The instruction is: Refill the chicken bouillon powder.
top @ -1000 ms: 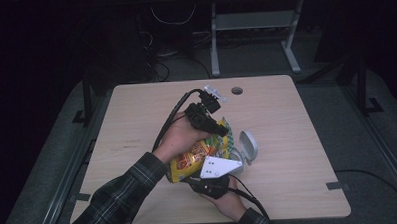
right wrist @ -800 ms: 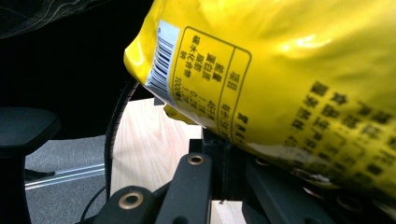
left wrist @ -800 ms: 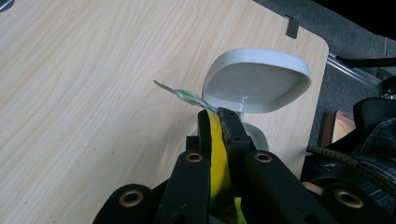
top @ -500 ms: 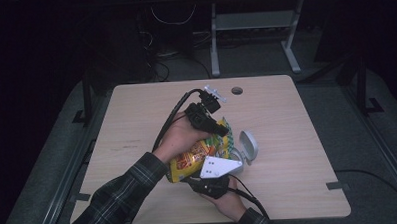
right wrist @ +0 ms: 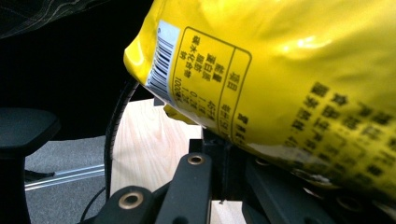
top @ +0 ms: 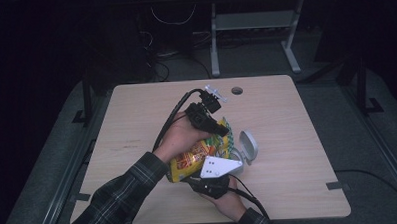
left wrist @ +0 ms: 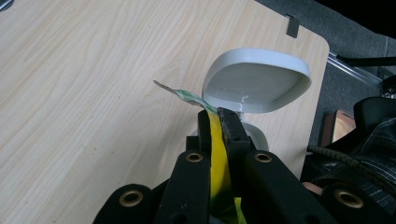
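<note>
A yellow snack bag [top: 195, 159] with printed text and a barcode [right wrist: 261, 70] is held above the wooden table [top: 287, 119] between both hands. My left gripper [top: 221, 131] comes from above and is shut on the bag's top edge; in the left gripper view a yellow strip [left wrist: 215, 140] runs between its jaws [left wrist: 217, 116]. My right gripper [top: 208, 171], under its grey plate, meets the bag from below. In the right gripper view its jaws [right wrist: 219, 137] stand together at the bag's lower seam, with the tips partly covered. A white container [top: 247, 148] stands just right of the bag, its hinged lid [left wrist: 257, 79] raised.
A round cable hole [top: 237, 90] sits near the table's far edge. Bare wood lies left [top: 132, 129] and right [top: 298, 153] of the hands. Cables trail from both grippers. Dark floor and a metal frame [top: 214, 36] lie beyond the table.
</note>
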